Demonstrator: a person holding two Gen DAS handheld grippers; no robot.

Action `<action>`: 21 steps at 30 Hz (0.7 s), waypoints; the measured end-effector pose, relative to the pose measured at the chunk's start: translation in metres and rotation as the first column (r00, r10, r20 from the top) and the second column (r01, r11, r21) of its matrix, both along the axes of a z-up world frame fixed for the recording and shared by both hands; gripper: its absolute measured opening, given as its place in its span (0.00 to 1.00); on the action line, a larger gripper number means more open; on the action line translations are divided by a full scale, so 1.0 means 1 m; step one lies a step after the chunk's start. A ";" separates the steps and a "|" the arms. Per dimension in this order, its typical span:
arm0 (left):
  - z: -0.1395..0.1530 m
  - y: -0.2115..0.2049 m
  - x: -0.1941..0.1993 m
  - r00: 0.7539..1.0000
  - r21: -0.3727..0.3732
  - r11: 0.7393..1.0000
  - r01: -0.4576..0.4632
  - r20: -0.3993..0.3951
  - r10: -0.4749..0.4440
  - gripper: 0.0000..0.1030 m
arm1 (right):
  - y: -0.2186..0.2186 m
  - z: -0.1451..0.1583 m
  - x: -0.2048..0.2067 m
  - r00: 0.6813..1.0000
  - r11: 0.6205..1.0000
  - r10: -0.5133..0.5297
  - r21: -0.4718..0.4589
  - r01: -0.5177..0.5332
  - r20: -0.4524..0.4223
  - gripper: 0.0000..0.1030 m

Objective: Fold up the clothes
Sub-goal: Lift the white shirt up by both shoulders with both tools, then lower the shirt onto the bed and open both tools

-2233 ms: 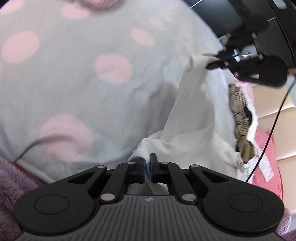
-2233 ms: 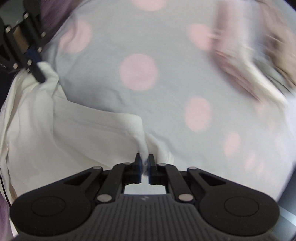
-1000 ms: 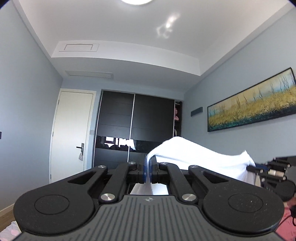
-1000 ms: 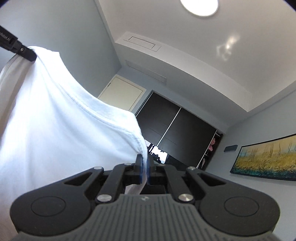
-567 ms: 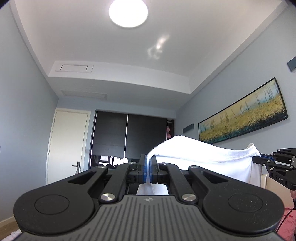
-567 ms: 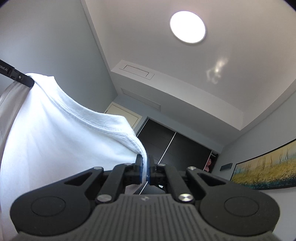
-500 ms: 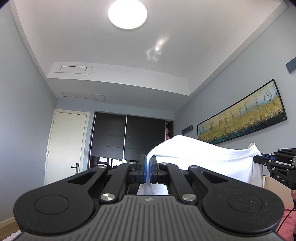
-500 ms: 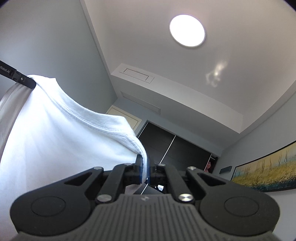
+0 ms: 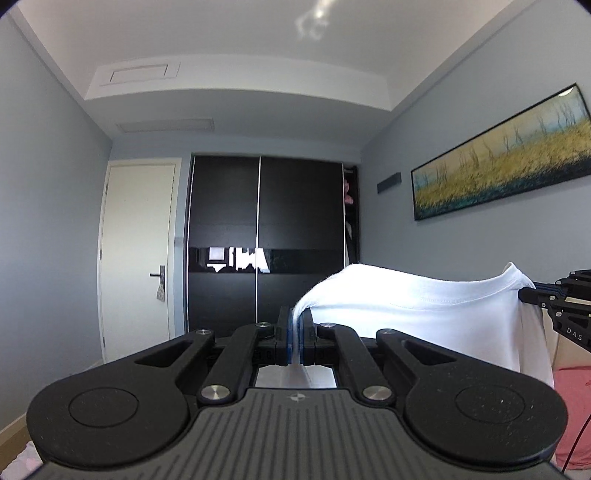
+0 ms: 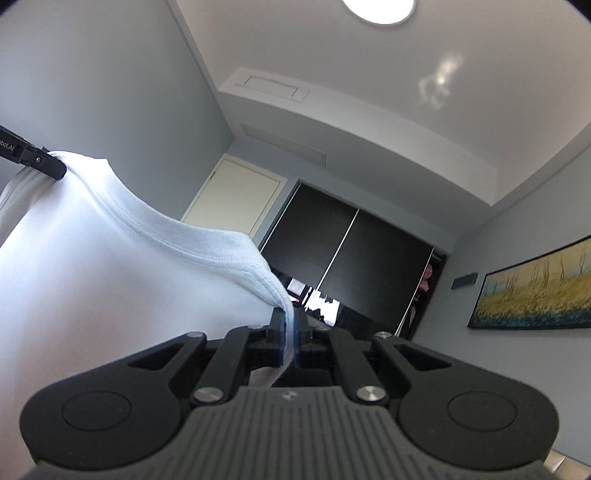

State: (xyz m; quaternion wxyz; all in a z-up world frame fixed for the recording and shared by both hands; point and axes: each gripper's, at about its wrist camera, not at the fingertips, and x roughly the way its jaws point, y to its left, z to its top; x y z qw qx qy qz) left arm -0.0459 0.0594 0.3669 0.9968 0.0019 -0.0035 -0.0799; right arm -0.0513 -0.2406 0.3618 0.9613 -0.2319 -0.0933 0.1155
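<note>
Left gripper was clamped tight on a fold of the white T-shirt, blue pads pinching the cloth at its edge; a strip of the fabric showed below, between the linkage arms. Right gripper likewise closed on the same shirt, its pads gripping the hemmed edge near one end. The shirt hung in the air, stretched between the two grippers, its stitched hem running as a shallow arc from one clamp to the other; the body of the cloth dropped below that line. In the left wrist view the right gripper's black fingers showed at the far right edge, pinching the opposite corner. In the right wrist view the left gripper's tip sat at the upper left, at the shirt's other corner. A patch of pink fabric lay low at the right, behind the shirt. Farther off: dark sliding wardrobe doors, a pale door to their left, a long landscape painting on the grey right-hand wall. A round ceiling light showed overhead in the right wrist view.
</note>
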 end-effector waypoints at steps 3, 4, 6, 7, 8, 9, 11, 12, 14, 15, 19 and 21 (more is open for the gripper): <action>-0.028 0.003 0.065 0.995 0.012 1.000 -0.008 -0.104 0.009 0.01 | 0.010 -0.023 0.058 0.995 1.000 -0.023 -0.005 0.023 -0.095 0.05; -0.039 0.004 0.089 0.990 0.019 1.000 -0.011 -0.139 0.013 0.01 | 0.013 -0.033 0.079 0.991 0.999 -0.031 -0.010 0.030 -0.128 0.05; -0.064 0.005 0.135 0.979 0.034 0.999 -0.015 -0.201 0.022 0.01 | 0.019 -0.055 0.123 0.980 0.998 -0.051 -0.029 0.047 -0.191 0.05; -0.076 0.006 0.158 0.973 0.041 0.999 -0.018 -0.230 0.027 0.01 | 0.022 -0.066 0.145 0.973 0.998 -0.062 -0.039 0.054 -0.224 0.05; -0.090 0.007 0.180 0.965 0.045 0.999 -0.021 -0.261 0.032 0.01 | 0.026 -0.079 0.167 0.963 0.997 -0.071 -0.048 0.061 -0.260 0.05; -0.104 0.007 0.202 0.955 0.050 0.998 -0.023 -0.293 0.037 0.01 | 0.029 -0.093 0.190 0.952 0.996 -0.080 -0.057 0.066 -0.297 0.05; -0.133 0.009 0.248 0.931 0.067 0.997 -0.029 -0.362 0.052 0.01 | 0.035 -0.121 0.234 0.927 0.994 -0.097 -0.076 0.075 -0.363 0.05; -0.149 0.009 0.269 0.917 0.083 0.996 -0.033 -0.394 0.063 0.01 | 0.037 -0.137 0.256 0.914 0.993 -0.106 -0.084 0.079 -0.391 0.05; -0.182 0.012 0.310 0.886 0.111 0.993 -0.038 -0.455 0.085 0.01 | 0.043 -0.168 0.297 0.889 0.992 -0.119 -0.097 0.085 -0.441 0.05; -0.199 0.013 0.329 0.870 0.124 0.991 -0.040 -0.484 0.096 0.01 | 0.047 -0.182 0.317 0.876 0.991 -0.124 -0.101 0.087 -0.466 0.05; -0.266 0.019 0.388 0.799 0.152 0.987 -0.047 -0.588 0.129 0.01 | 0.062 -0.245 0.386 0.810 0.990 -0.138 -0.110 0.092 -0.569 0.06; -0.301 0.021 0.411 0.763 0.152 0.988 -0.040 -0.633 0.128 0.01 | 0.068 -0.274 0.414 0.776 0.989 -0.143 -0.106 0.099 -0.615 0.06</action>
